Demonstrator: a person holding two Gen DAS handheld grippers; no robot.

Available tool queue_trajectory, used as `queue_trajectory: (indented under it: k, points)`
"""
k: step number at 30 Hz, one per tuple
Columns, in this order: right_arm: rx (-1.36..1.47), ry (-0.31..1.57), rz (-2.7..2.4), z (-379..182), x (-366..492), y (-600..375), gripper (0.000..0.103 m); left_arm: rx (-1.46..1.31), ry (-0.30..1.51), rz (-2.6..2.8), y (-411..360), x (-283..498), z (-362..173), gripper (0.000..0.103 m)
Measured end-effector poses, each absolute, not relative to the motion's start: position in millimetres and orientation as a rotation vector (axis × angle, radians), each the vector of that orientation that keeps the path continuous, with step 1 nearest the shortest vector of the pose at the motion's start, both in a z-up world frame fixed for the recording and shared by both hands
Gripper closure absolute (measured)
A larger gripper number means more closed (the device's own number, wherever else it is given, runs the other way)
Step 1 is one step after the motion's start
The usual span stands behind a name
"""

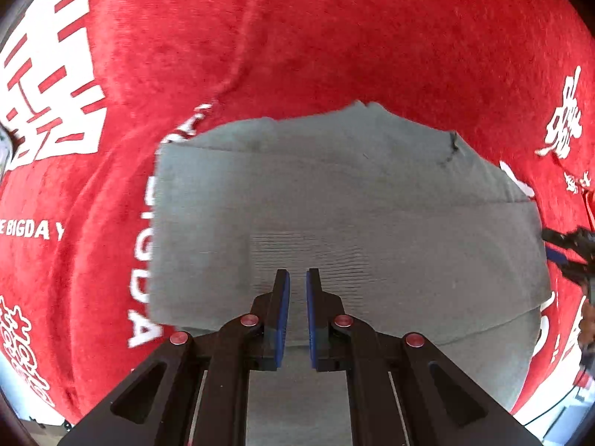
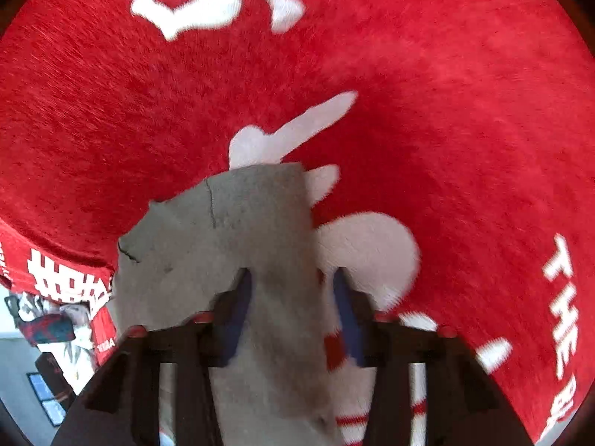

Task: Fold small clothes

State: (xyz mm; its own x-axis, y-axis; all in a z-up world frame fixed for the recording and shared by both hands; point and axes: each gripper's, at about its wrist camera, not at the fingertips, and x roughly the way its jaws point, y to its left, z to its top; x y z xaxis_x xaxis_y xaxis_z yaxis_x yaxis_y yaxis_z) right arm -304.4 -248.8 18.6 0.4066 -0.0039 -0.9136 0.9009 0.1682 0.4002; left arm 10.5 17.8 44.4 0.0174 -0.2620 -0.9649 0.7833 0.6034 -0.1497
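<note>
My left gripper (image 1: 297, 278) sits nearly pressed together, my right gripper (image 2: 292, 278) spread astride the grey cloth (image 1: 334, 204) — pinching too shallowly could drag it askew on the red cover (image 1: 334, 37).

Left wrist view looks steeply down, close over the grey garment (image 1: 334, 223) on the red cloth (image 1: 334, 37); right wrist view looks down from nearer, at the garment's edge; both share garment and cloth; the right claw (image 1: 569, 252) shows at the left view's right edge.
</note>
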Motion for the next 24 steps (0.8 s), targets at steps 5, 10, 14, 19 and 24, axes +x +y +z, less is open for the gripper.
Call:
queue_trajectory:
  k: [5,10,14,19,24]
  points:
    - [0.935,1.057,-0.825,40.9,-281.9,-240.2,0.096,0.537,1.314,-0.856,5.2,0.7,32.3,0.094]
    - [0.986,1.051,-0.861,23.6,-298.5,-246.3,0.095,0.584,1.269,-0.844,-6.6,-5.7,20.8,0.094]
    - [1.015,1.052,-0.923,31.3,-310.4,-243.2,0.093,0.598,1.263,-0.836,-12.3,-0.9,19.9,0.094]
    - [1.084,1.033,-0.896,54.4,-323.5,-224.8,0.086,0.585,1.272,-0.8,2.4,15.7,31.1,0.094]
    - [1.029,1.056,-0.793,69.3,-314.4,-188.9,0.086,0.584,1.266,-0.822,14.3,15.5,41.9,0.094]
